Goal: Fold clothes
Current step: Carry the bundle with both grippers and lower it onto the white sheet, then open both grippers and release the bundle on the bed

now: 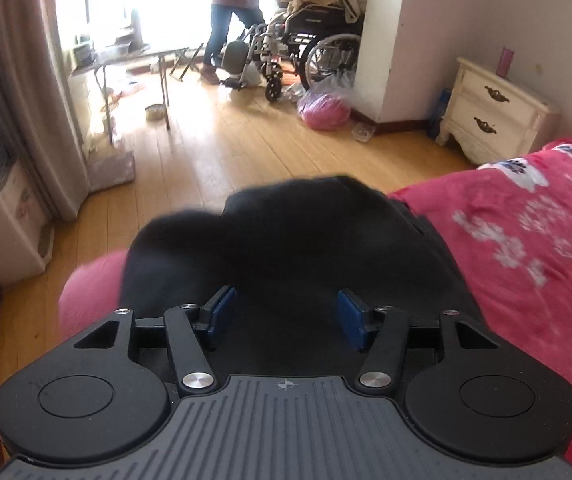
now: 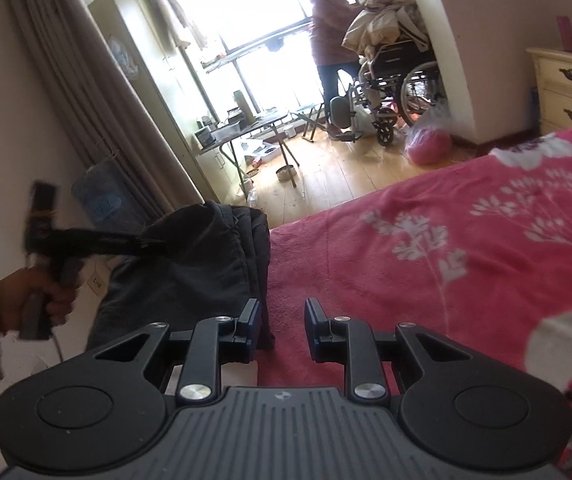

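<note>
My left gripper [image 1: 283, 316] stands wide apart over the black garment [image 1: 286, 248], its blue pads clear of the cloth and gripping nothing. The garment is bunched at the edge of the pink flowered blanket [image 1: 526, 240] and spills past it toward the wooden floor [image 1: 225, 152]. My right gripper [image 2: 283, 328] is parted too, narrower, and empty; it hovers over the blanket with the garment [image 2: 205, 256] just beside its left finger. In the right view my left hand [image 2: 41, 300] grips its tool's handle on the garment's far side. Beyond the blanket stand a cream nightstand [image 1: 494, 112], a wheelchair [image 1: 310, 52] piled with bedding, and a person [image 1: 229, 12] by the bright window.
</note>
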`<control>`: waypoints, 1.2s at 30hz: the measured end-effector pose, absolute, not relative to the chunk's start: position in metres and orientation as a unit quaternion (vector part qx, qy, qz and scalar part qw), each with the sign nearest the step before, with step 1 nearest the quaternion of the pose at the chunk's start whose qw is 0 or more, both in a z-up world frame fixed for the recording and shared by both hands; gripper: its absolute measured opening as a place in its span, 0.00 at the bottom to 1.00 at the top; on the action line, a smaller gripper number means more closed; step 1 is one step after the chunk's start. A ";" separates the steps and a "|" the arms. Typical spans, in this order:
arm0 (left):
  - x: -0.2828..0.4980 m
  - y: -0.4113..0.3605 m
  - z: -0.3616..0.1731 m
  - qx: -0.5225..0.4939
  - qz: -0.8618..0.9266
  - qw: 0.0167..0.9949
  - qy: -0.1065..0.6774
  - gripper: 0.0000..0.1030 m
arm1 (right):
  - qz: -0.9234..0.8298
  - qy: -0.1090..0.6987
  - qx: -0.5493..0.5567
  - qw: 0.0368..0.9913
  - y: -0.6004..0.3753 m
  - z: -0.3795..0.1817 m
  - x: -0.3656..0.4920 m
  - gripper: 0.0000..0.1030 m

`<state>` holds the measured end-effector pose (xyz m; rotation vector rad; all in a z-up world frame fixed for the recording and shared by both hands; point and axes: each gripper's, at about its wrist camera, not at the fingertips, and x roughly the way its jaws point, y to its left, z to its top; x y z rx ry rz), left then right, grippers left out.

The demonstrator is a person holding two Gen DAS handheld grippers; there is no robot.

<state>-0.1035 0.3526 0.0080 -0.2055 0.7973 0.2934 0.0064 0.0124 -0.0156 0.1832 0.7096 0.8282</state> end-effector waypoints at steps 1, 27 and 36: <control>-0.113 0.352 0.008 -0.112 0.139 0.902 0.392 0.54 | 0.391 0.338 0.091 0.851 0.009 -0.011 0.003 0.25; -0.222 0.278 0.125 -0.195 0.105 0.911 0.347 0.91 | 0.366 0.340 -0.034 0.865 0.025 0.154 -0.132 0.47; -0.236 0.154 0.156 -0.099 0.152 0.925 0.334 1.00 | 0.281 0.436 -0.049 0.854 0.037 0.126 -0.149 0.63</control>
